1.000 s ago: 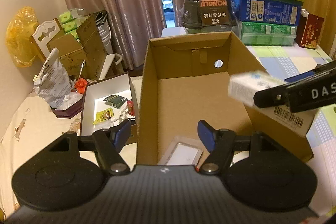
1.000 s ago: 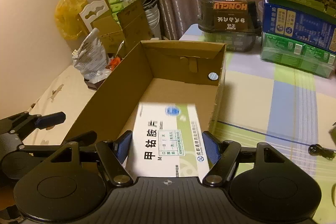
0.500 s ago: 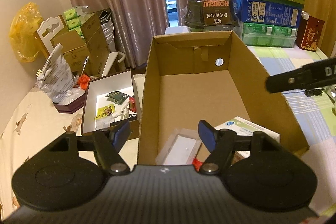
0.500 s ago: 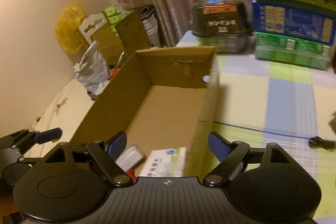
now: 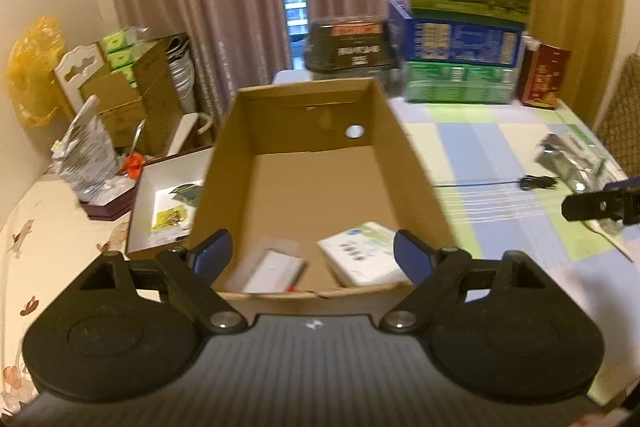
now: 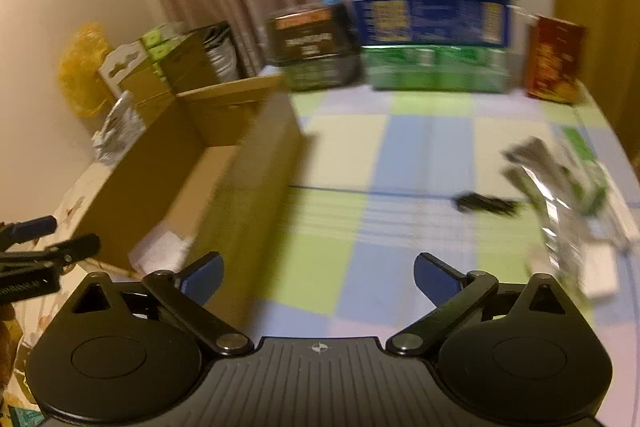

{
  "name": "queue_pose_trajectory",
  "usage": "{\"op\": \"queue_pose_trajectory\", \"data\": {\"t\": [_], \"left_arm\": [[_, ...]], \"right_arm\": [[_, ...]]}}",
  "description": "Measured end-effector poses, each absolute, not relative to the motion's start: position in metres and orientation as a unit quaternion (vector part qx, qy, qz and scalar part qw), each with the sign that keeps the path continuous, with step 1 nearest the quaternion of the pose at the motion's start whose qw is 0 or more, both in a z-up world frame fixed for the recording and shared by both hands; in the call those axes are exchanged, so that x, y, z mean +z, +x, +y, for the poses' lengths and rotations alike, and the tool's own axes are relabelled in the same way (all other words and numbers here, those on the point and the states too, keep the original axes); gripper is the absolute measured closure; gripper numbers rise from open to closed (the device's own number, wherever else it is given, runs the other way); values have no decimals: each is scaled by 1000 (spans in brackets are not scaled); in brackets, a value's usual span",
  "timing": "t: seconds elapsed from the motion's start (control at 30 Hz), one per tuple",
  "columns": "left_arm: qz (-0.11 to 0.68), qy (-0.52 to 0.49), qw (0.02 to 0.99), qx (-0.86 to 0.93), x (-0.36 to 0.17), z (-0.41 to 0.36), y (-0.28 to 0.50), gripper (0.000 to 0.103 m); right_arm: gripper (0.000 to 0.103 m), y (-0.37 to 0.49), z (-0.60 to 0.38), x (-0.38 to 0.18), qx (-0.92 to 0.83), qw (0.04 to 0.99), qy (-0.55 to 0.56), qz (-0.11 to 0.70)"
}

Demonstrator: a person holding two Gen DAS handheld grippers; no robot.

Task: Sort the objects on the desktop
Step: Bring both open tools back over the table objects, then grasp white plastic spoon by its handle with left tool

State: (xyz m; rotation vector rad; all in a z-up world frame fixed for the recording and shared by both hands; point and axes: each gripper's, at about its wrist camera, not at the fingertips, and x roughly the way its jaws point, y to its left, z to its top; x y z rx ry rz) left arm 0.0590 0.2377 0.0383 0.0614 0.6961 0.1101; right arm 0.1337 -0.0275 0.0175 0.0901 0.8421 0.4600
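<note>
An open cardboard box (image 5: 412,163) stands on the checked tablecloth; it also shows in the right wrist view (image 6: 256,163). Inside it lie a white medicine box (image 5: 362,253) and a clear flat case (image 5: 276,269). My left gripper (image 5: 312,253) is open and empty at the box's near edge. My right gripper (image 6: 316,275) is open and empty over the tablecloth right of the box. Silvery foil packets (image 6: 552,179), a black cable (image 6: 484,203) and a small white item (image 6: 598,275) lie on the table to the right.
Stacked milk cartons (image 5: 468,27) and a dark food tub (image 5: 352,45) stand at the back. A red box (image 5: 544,75) is at back right. A white tray of small items (image 5: 168,203) and cardboard boxes (image 5: 132,99) sit left of the box.
My right gripper let the white medicine box go into the cardboard box, opened, and swung right over the tablecloth. My left gripper has pulled back a little.
</note>
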Motion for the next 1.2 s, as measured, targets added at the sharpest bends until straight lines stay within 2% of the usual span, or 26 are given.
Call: {"op": "queue_pose_trajectory", "data": {"t": [0.3,0.77,1.2], "left_arm": [[327,32,945,3,49,168,51,1],[357,38,930,-80,25,48,72,1],[390,53,913,-105,-15,-25,106,1]], "right_arm": [[2,91,-130,9,155,897,63,410],[2,76,-254,14,71,909,67,406],[2,109,-293,-7,82,901,46,424]]}}
